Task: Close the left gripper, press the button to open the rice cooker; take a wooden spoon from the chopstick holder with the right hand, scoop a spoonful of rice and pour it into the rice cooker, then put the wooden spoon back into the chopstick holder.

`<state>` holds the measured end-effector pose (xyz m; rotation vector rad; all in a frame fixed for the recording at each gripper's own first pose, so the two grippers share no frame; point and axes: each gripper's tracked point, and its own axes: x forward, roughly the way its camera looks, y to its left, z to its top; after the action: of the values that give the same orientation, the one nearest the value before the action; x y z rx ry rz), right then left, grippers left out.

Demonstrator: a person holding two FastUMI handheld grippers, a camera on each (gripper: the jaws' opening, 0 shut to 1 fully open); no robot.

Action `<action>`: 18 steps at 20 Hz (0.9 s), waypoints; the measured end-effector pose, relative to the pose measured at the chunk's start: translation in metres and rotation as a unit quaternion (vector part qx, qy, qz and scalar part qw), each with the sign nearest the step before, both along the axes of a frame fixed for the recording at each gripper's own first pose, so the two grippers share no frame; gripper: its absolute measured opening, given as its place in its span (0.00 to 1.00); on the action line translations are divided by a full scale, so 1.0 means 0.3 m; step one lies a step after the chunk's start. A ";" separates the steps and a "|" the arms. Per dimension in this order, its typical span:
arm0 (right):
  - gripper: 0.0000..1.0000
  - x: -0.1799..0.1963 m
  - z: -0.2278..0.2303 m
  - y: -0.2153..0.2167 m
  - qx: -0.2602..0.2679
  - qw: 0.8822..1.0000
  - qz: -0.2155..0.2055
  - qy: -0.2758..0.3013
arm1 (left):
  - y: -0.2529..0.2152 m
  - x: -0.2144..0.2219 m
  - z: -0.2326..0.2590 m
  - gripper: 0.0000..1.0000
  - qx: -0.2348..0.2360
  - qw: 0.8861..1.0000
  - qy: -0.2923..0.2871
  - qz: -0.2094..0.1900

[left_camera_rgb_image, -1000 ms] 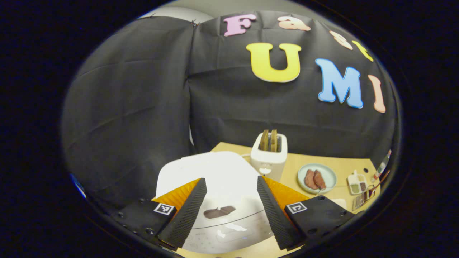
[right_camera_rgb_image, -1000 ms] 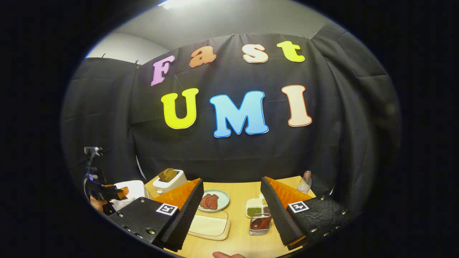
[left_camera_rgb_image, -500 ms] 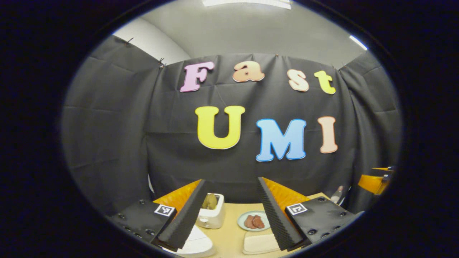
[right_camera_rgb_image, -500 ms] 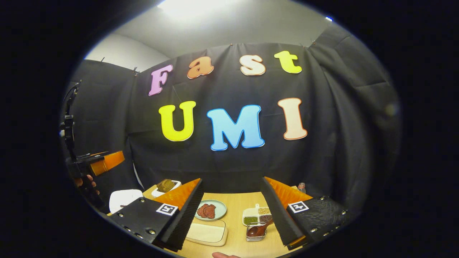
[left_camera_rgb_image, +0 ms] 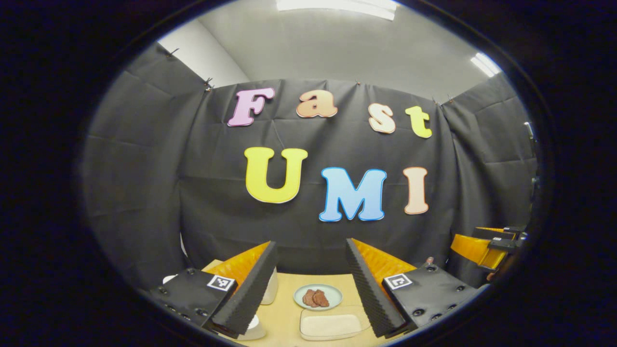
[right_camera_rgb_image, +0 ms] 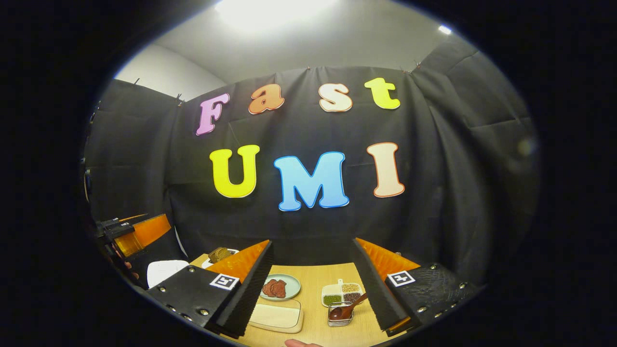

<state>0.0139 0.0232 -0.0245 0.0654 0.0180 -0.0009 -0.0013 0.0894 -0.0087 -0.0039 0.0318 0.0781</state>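
Left gripper (left_camera_rgb_image: pixel 311 289) spread wide and empty above the surface (right_camera_rgb_image: pixel 313 282), the white rice cooker (right_camera_rgb_image: pixel 166 270) at far left; it should clench before pressing the button. Right gripper (right_camera_rgb_image: pixel 313 289) released, wooden spoon (right_camera_rgb_image: pixel 348 308) in its holder (right_camera_rgb_image: pixel 340 318) just ahead.

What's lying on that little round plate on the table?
The round plate holds two reddish-brown pieces of what looks like sliced meat, side by side. Whatever lies beneath them is covered. The right claw's finger hides the plate's left edge.
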 end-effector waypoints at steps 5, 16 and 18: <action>0.96 0.008 -0.014 0.014 -0.002 1.000 -0.009 0.008 | 0.030 -0.025 -0.004 0.98 0.010 1.000 -0.001 0.000; 0.96 -0.022 -0.041 0.122 -0.013 0.999 -0.042 0.003 | 0.082 -0.038 -0.010 0.98 0.037 0.999 -0.011 -0.038; 0.96 -0.039 -0.050 0.157 -0.020 0.999 -0.040 0.008 | 0.092 -0.054 -0.033 0.99 0.032 0.998 -0.010 -0.049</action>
<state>0.0023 0.0701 -0.0397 0.0263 0.0315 -0.0823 -0.0174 0.1169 -0.0186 0.0600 0.0104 -0.0181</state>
